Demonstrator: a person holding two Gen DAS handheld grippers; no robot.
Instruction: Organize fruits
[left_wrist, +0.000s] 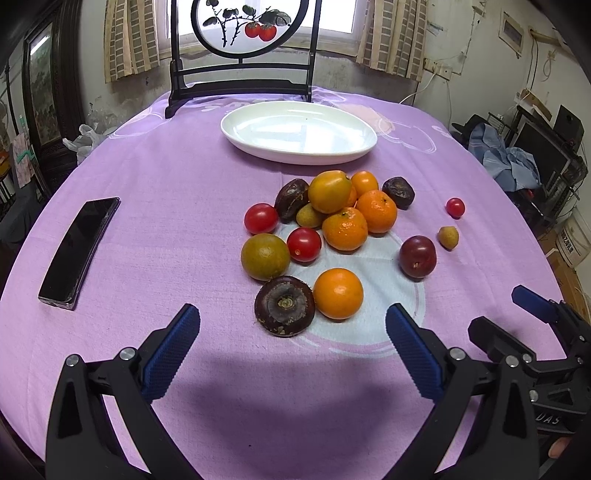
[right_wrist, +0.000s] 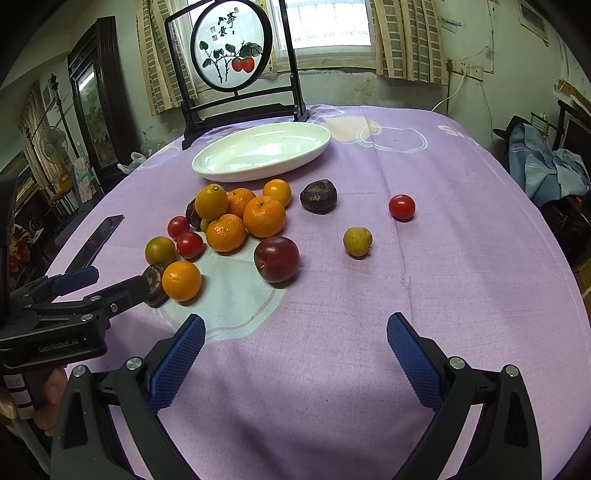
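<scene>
A pile of several fruits (left_wrist: 343, 218) lies mid-table: oranges, red tomatoes, dark passion fruits, a greenish orange (left_wrist: 265, 256). A dark mangosteen (left_wrist: 284, 305) and an orange (left_wrist: 338, 293) lie nearest my left gripper (left_wrist: 291, 321), which is open and empty just short of them. A plum (right_wrist: 276, 259), a small yellow fruit (right_wrist: 357, 241) and a lone tomato (right_wrist: 402, 207) lie apart to the right. The white oval plate (left_wrist: 236, 129) is empty behind the pile. My right gripper (right_wrist: 295, 332) is open and empty over bare cloth.
A black phone (left_wrist: 79, 251) lies at the left on the purple tablecloth (right_wrist: 461, 258). A framed round screen on a dark stand (right_wrist: 236, 107) stands behind the plate. The left gripper also shows in the right wrist view (right_wrist: 110, 288), at the left edge.
</scene>
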